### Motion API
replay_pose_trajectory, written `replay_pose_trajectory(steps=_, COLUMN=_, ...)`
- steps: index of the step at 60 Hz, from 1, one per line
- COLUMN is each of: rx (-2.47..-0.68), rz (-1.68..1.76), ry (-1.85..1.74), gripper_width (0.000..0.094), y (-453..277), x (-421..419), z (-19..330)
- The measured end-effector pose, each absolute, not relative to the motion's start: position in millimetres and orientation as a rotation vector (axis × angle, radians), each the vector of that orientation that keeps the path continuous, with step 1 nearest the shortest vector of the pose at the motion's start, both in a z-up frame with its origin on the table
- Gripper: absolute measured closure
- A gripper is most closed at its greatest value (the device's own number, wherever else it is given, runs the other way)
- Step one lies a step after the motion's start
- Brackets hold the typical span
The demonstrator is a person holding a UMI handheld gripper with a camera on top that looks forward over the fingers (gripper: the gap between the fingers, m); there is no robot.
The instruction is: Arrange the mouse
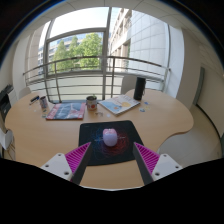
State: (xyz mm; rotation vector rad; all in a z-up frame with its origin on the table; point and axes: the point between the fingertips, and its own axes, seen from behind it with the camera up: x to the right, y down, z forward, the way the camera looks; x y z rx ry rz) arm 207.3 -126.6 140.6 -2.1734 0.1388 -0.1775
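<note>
We see a rounded wooden table (150,125) in daylight, with big windows (78,45) at 12 o'clock showing a railing (95,66), trees and a pale building (150,40). A magazine (64,111) lies at 10 o'clock, papers (120,104) at 1.

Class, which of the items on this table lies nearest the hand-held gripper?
The mouse on the black mat, just ahead of the open fingers; the mug and books sit farther back.

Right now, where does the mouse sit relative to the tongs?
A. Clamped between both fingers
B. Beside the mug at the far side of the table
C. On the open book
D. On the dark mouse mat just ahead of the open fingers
D: the mouse rests on the dark mouse mat, just ahead of the tongs, whose fingers stand apart without touching it.
</note>
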Motion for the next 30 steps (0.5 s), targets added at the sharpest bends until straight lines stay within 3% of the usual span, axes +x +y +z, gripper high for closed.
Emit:
replay_pose_trajectory(steps=16, rx=-2.160, rz=-0.217, ry=0.125, gripper_width=0.0091, y=-221.4, x=173.4, z=171.0)
replay_pose_trajectory(steps=30, rx=-2.154, rz=-0.236, ry=0.101, gripper_width=0.0090, y=-241.2, x=164.7, z=177.7)
